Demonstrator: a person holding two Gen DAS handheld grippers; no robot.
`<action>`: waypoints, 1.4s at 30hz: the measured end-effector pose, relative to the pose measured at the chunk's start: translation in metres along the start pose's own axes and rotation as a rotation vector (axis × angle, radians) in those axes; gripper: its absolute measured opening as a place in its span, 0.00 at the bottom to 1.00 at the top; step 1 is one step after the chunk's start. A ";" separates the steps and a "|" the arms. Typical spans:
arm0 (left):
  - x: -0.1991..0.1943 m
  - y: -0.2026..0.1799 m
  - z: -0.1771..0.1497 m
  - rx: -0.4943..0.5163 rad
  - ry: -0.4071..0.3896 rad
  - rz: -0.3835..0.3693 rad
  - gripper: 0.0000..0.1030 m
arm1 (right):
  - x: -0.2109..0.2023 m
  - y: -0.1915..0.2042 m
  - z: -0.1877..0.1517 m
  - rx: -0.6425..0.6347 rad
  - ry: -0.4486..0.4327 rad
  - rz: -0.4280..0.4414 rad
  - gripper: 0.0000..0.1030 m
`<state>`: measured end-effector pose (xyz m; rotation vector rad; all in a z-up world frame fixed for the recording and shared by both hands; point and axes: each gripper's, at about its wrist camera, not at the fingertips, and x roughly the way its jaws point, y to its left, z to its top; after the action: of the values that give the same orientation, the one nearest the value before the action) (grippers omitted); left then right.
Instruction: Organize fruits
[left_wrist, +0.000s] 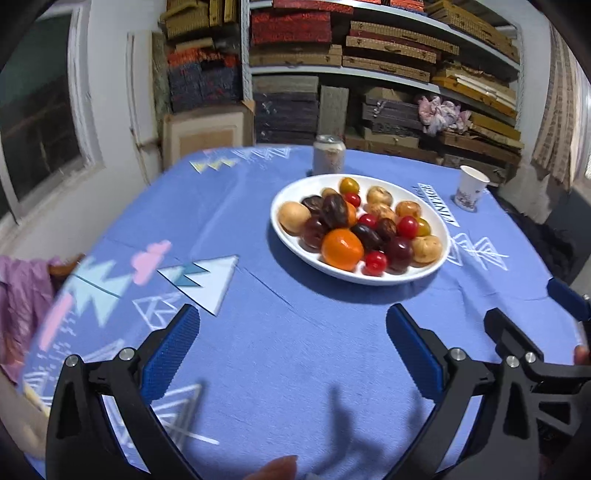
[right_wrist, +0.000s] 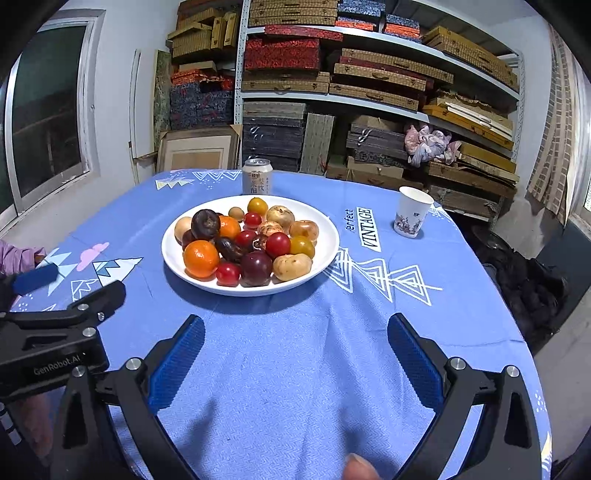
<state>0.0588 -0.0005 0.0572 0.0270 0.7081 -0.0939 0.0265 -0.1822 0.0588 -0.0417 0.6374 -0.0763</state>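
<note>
Where the blue patterned cloth covers the worktop (right_wrist: 295, 369), piled in a white plate (right_wrist: 173, 258) near the middle: oranges (right_wrist: 201, 258), red cherry tomatoes (right_wrist: 228, 274), a yellow one (right_wrist: 257, 205), dark purple fruits (right_wrist: 255, 268), brown dates (right_wrist: 229, 249) and pale tan round fruits (right_wrist: 291, 266), all heaped touching one another. Seen likewise from the left wrist, with the largest orange (left_wrist: 342, 248) at the plate's (left_wrist: 388, 277) near rim. Just behind the plate, upright, a drink can (right_wrist: 257, 176); off to the right and well apart, a paper cup (right_wrist: 412, 211) beside the printed word VINTAGE. Nearer than the plate, over bare cloth, the left tongs (left_wrist: 293, 350) spread wide with nothing between the blue pads; beside them the right tongs (right_wrist: 295, 356), equally wide and empty. Part of the left tool also visible at the left edge of the right wrist view, part of the right tool at the right edge of the left wrist view. Behind the worktop, shelves (right_wrist: 369, 99) stacked with flat boxes; at far left, a window (right_wrist: 48, 110).
</note>
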 end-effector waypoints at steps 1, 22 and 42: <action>0.000 0.001 -0.001 -0.001 -0.002 -0.009 0.96 | 0.001 0.000 -0.001 -0.002 0.002 0.000 0.97; 0.008 -0.014 -0.006 0.082 0.019 -0.023 0.96 | 0.006 -0.008 -0.009 0.023 0.060 0.031 0.97; 0.006 -0.015 -0.007 0.086 0.003 0.013 0.96 | 0.003 -0.001 -0.010 -0.011 0.055 0.033 0.97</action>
<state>0.0575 -0.0159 0.0479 0.1143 0.7069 -0.1122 0.0228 -0.1835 0.0493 -0.0397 0.6929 -0.0422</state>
